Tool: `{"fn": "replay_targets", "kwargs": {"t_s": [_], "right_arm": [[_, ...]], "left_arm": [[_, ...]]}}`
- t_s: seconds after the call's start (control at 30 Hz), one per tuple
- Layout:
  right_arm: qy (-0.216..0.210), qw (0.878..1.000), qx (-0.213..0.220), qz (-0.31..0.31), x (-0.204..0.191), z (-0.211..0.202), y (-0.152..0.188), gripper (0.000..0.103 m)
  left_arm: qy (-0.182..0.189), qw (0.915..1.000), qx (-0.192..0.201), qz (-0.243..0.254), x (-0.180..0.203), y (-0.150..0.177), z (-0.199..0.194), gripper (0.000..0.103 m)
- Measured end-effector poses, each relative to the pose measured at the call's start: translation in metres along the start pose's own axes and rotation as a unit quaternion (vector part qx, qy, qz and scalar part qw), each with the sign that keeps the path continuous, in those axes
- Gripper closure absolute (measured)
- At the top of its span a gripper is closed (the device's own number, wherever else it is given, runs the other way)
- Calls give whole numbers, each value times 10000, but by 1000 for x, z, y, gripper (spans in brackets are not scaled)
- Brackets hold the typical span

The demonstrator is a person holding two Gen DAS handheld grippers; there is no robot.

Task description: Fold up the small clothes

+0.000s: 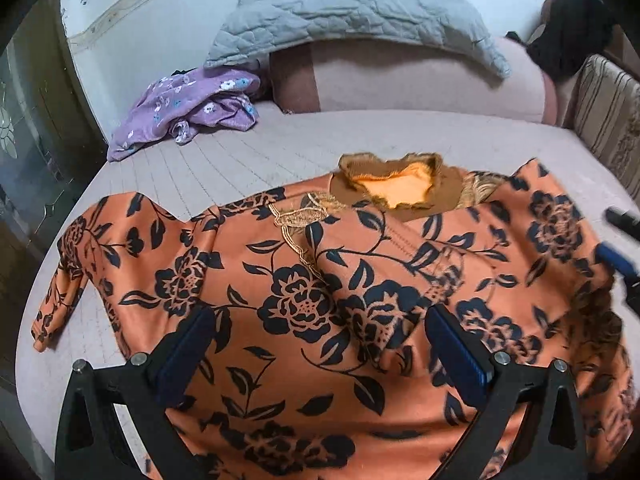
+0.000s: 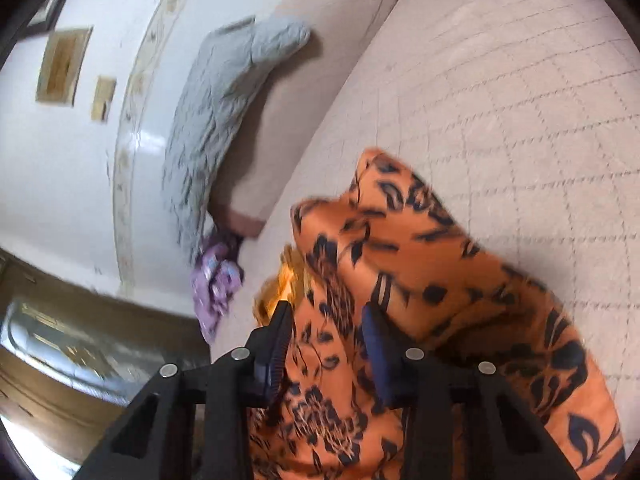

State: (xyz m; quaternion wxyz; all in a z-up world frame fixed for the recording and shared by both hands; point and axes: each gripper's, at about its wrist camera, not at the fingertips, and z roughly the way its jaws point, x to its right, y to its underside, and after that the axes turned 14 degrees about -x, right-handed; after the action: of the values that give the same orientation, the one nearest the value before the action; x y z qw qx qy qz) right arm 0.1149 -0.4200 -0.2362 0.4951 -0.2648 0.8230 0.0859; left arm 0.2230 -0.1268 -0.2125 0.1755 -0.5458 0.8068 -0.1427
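1. My left tongs are spread wide over the middle of the orange floral garment, pads hovering above the cloth with nothing between them.
2. My right tongs have their two blue pads narrowed around a raised fold of the same garment; cloth fills the gap, so I read them as gripping it, though the view is blurred.
3. In the left wrist view the right tongs show as a dark blur at the garment's right edge.
4. I see no container; the garment lies spread on the bed, its tan collar pointing away from me, one sleeve stretched out to the left, the right side bunched up.
5. Past the collar the quilted bed cover lies bare up to a crumpled purple flowered garment, well apart from the orange one, at the far left of the bed.
6. Behind that a grey quilted pillow rests atop a pink bolster against the white wall.
7. A dark bundle sits at the far right corner, next to a striped headboard; I cannot tell what it is.
8. Count: two garments, one pillow, one bolster, two tongs.
9. Two small frames hang on the wall in the right wrist view.
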Motion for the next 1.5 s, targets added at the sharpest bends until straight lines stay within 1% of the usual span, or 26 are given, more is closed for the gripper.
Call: {"fn": "replay_targets", "kwargs": {"t_s": [0.07,0.13,0.2,0.23,0.3,0.4,0.47,0.53,0.63,0.7,0.77,0.87,0.93,0.97,1.0,1.03,1.07,1.1,1.13,1.17,1.23,1.33,1.37,1.4,1.43,1.5], "right_arm": [[13,9999,132,-74,-3,-5,-4,64],[-19,10000,44,-65,-5,4,-6,64],[-14,9999,-168,6,-4,17,-8,64],[15,9997,-261,38,1,16,-11,64],[77,9989,-456,94,0,32,-12,64],[143,9978,-651,66,-1,44,-7,64],[227,9975,-655,-95,-6,48,-3,64],[277,9973,-606,-312,-14,50,-1,64],[239,9967,-592,-510,-23,52,4,62],[263,9951,-700,-641,-27,55,9,62],[399,9927,-852,-753,-29,64,13,62],[607,9889,-1170,-691,-25,79,16,62],[702,9870,-1328,-566,-19,87,17,62],[695,9869,-1364,-502,-15,88,17,62],[675,9873,-1365,-459,-13,88,16,63],[639,9875,-1382,-414,-12,89,15,63],[616,9876,-1393,-380,-12,90,15,63],[584,9879,-1395,-337,-10,91,15,62],[566,9881,-1394,-310,-8,89,15,62],[557,9882,-1392,-300,-7,88,15,61],[548,9884,-1382,-323,-7,88,16,58],[551,9882,-1361,-443,-11,89,18,50],[568,9880,-1355,-484,-13,89,18,49],[592,9877,-1349,-522,-14,90,19,48],[624,9873,-1348,-569,-16,90,19,46],[665,9865,-1349,-650,-18,92,20,45]], "left_arm": [[-112,9998,-167,-63,-5,-1,14,3],[258,9988,-407,-129,-12,-1,27,32],[662,9954,-683,-150,-18,-2,37,88],[935,9922,-789,-234,-23,-2,39,90],[1158,9898,-708,-432,-33,0,34,91],[1449,9870,-380,-577,-51,0,18,91],[1109,9920,-117,-599,-62,0,8,91],[1051,9921,-116,-678,-73,-1,9,91],[1408,9851,-578,-805,-89,-1,25,85],[1286,9807,-1095,-983,-100,0,40,68],[1291,9774,-1168,-1198,-112,4,36,58],[1285,9759,-795,-1572,-147,8,17,51],[875,9753,-359,-1998,-179,13,0,47],[638,9718,-183,-2261,-196,17,-6,39],[366,9647,-26,-2608,-216,23,-10,32],[113,9550,56,-2963,-235,29,-12,30],[-92,9401,65,-3408,-258,38,-11,29],[-61,9300,52,-3675,-272,43,-8,28],[153,9165,70,-3997,-290,51,-2,27],[305,9080,83,-4177,-300,55,3,26],[685,8813,-40,-4676,-320,66,22,24],[1745,8401,-286,-5127,-329,73,57,21],[1794,8369,-233,-5165,-329,72,59,16],[1751,8388,-22,-5156,-332,67,57,16],[1689,8435,165,-5097,-337,61,53,16],[1587,8506,258,-5007,-348,48,54,12]]}}
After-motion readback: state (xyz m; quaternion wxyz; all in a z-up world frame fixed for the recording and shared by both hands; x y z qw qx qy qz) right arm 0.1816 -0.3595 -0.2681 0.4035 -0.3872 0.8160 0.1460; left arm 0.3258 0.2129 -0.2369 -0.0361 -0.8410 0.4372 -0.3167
